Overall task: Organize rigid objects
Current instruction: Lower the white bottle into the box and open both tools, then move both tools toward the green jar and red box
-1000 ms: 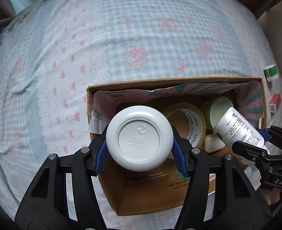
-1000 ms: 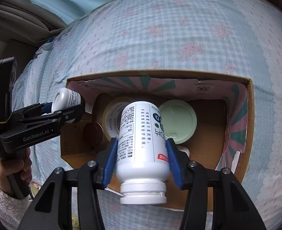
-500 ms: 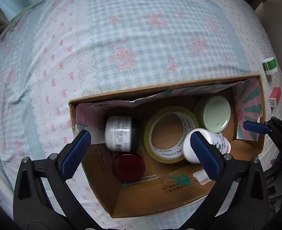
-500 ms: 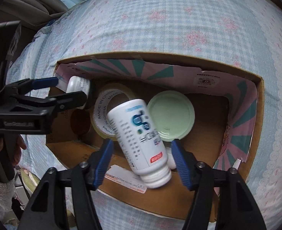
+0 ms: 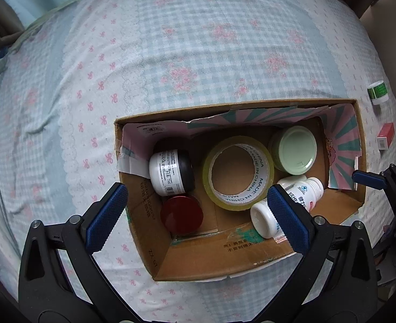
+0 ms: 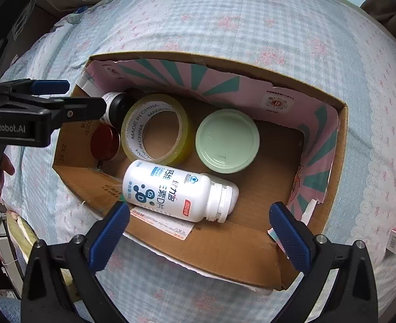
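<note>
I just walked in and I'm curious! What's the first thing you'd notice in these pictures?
A cardboard box sits on a flowery checked bedsheet. Inside it a white pill bottle lies on its side near the front wall, with a roll of clear tape and a pale green lid behind it. Both grippers, right and left, hang wide open above it.

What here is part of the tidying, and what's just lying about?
Part of the job:
- cardboard box
- white bottle
- black-lidded jar
- red tin
- tape roll
- green-lidded jar
- likely next: green-labelled pot, red carton

Just there:
- bedsheet
</note>
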Demonstrator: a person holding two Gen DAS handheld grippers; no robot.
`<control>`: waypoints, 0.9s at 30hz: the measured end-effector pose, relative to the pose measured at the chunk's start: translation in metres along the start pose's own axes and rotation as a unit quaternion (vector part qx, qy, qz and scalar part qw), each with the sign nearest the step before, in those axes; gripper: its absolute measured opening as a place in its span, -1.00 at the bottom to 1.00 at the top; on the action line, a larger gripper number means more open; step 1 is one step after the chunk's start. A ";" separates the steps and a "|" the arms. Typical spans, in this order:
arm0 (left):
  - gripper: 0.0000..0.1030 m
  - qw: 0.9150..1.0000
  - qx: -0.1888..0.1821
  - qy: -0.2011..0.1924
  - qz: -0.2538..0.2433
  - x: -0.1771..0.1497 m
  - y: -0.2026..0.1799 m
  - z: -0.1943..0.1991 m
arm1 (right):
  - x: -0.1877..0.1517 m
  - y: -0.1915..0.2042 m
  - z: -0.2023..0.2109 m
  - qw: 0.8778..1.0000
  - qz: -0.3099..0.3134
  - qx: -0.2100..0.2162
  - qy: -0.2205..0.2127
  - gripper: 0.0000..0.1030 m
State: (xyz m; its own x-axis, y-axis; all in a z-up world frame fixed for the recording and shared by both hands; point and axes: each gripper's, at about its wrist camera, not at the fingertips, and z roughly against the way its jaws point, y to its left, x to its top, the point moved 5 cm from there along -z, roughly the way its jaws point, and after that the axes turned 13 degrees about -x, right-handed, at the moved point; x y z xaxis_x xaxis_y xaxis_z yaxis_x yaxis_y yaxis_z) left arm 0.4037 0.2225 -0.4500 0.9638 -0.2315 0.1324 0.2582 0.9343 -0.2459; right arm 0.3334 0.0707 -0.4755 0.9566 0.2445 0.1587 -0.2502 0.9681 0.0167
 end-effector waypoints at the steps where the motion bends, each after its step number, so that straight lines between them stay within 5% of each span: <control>1: 1.00 1.000 -0.001 -0.004 0.001 -0.001 -0.001 0.005 | -0.001 0.001 0.004 1.000 0.003 0.001 -0.003 1.00; 7: 1.00 0.999 0.008 -0.034 0.003 -0.008 -0.009 0.039 | -0.002 0.008 0.029 1.000 0.005 -0.010 -0.020 1.00; 16: 1.00 0.994 0.030 -0.100 -0.018 -0.035 -0.039 0.129 | -0.014 -0.010 0.098 0.996 -0.078 0.009 -0.051 1.00; 22: 1.00 0.985 0.062 -0.144 -0.072 -0.047 -0.083 0.183 | -0.032 -0.032 0.152 0.988 -0.122 0.005 -0.091 1.00; 27: 1.00 0.968 0.073 -0.182 -0.155 -0.040 -0.150 0.214 | -0.057 -0.065 0.196 0.979 -0.161 -0.027 -0.120 1.00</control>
State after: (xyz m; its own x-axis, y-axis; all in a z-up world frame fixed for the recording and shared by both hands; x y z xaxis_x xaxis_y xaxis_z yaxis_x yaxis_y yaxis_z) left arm 0.3122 0.1497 -0.2125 0.7478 -0.4205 0.5138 0.4934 0.8698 -0.0061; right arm 0.2654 -0.0169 -0.2923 0.9201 -0.0867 0.3819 0.0723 0.9960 0.0520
